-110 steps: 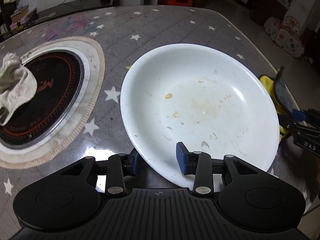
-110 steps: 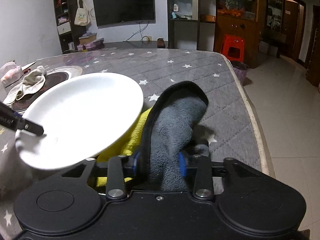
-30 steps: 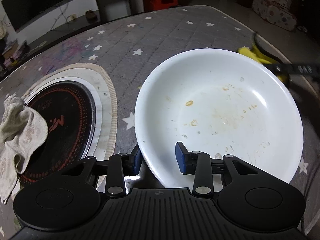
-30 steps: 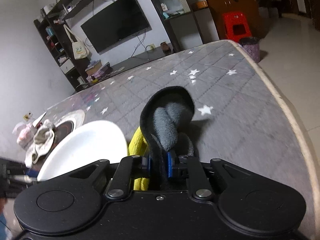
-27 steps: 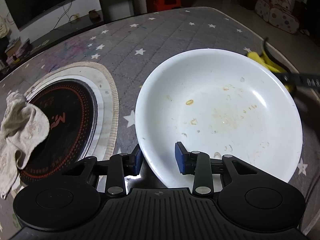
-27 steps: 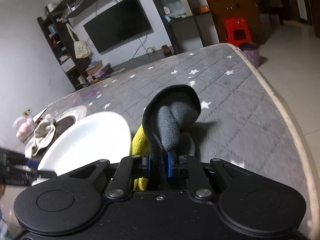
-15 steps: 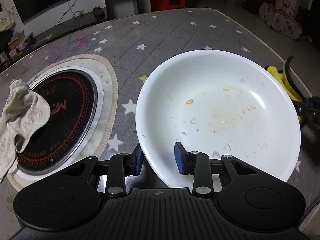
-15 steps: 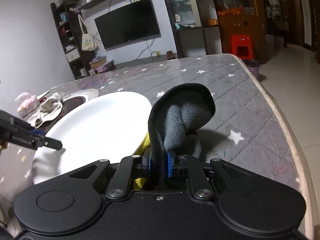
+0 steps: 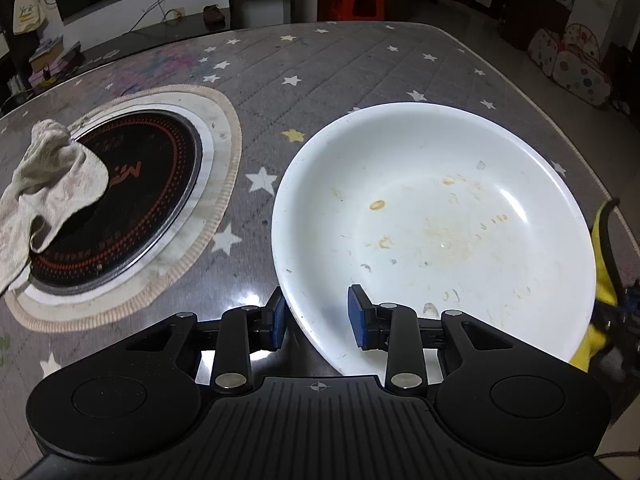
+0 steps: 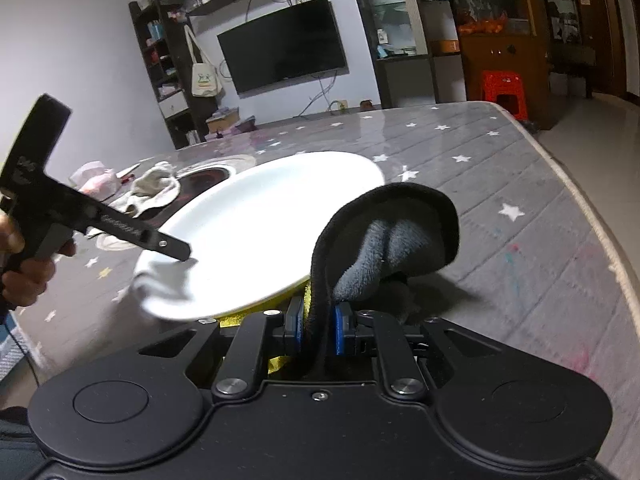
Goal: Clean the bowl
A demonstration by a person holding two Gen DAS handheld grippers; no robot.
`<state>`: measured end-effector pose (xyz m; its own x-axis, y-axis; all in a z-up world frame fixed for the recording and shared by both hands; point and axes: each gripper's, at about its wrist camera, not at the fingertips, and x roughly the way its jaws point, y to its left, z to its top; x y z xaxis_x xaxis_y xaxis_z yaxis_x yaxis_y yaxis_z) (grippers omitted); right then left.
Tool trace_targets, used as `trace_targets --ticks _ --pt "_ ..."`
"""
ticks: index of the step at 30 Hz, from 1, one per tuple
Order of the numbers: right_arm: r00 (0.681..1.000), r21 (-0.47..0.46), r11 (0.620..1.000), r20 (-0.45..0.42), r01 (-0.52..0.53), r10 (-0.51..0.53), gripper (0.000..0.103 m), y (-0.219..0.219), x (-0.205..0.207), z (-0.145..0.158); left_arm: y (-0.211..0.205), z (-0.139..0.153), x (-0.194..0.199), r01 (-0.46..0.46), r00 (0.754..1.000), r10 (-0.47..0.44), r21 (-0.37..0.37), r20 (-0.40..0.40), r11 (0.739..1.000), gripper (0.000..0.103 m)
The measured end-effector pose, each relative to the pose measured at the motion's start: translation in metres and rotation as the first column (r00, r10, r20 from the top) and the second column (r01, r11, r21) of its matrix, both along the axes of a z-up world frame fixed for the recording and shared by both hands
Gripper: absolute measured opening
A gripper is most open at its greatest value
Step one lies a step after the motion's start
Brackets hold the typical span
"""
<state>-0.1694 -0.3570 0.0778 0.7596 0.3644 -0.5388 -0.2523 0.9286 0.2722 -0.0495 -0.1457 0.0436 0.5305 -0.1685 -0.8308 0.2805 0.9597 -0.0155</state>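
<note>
From the left wrist camera: the left gripper (image 9: pixel 316 316) has its blue pads on either side of the near rim of the white bowl (image 9: pixel 432 224), one pad under the rim, the other inside, so it's clamped on the bowl's edge. The bowl is big and shallow, with yellowish dried smears and crumbs across the bottom. It sits over the grey star-print table cover (image 9: pixel 340 64), tipped a bit. To the left there's a round black induction cooktop (image 9: pixel 112 196) set in the table with a beige woven ring around it, and a crumpled dirty rag (image 9: pixel 44 188) draped over its left edge. At the far right edge, just past the bowl's rim, a bit of yellow cloth (image 9: pixel 600 280) peeks in with a blurry dark gripper.

Right wrist camera: the right gripper (image 10: pixel 318 328) is pinched tight on a folded cleaning cloth (image 10: pixel 392 240), grey fleece with a black border and a yellow side underneath. The cloth sticks up right beside the bowl's (image 10: pixel 260 232) rim. Across the bowl you can see the other gripper (image 10: pixel 176 246) on the far rim, held by a person's hand (image 10: pixel 24 272). TV (image 10: pixel 282 50) and shelves on the back wall, red stool (image 10: pixel 502 88) off to the right.
</note>
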Motion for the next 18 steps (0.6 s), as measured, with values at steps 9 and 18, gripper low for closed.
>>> trace_targets --ticks 9,18 --pt "0.999 0.043 0.998 -0.008 -0.039 0.040 0.016 0.015 -0.010 0.001 0.002 0.001 -0.015 -0.007 1.000 0.007 -0.010 0.005 1.000 0.033" --pt "0.995 0.070 0.993 -0.007 -0.097 0.098 0.016 0.032 -0.018 0.001 -0.002 0.003 -0.031 -0.007 1.000 0.007 -0.014 0.019 1.000 0.033"
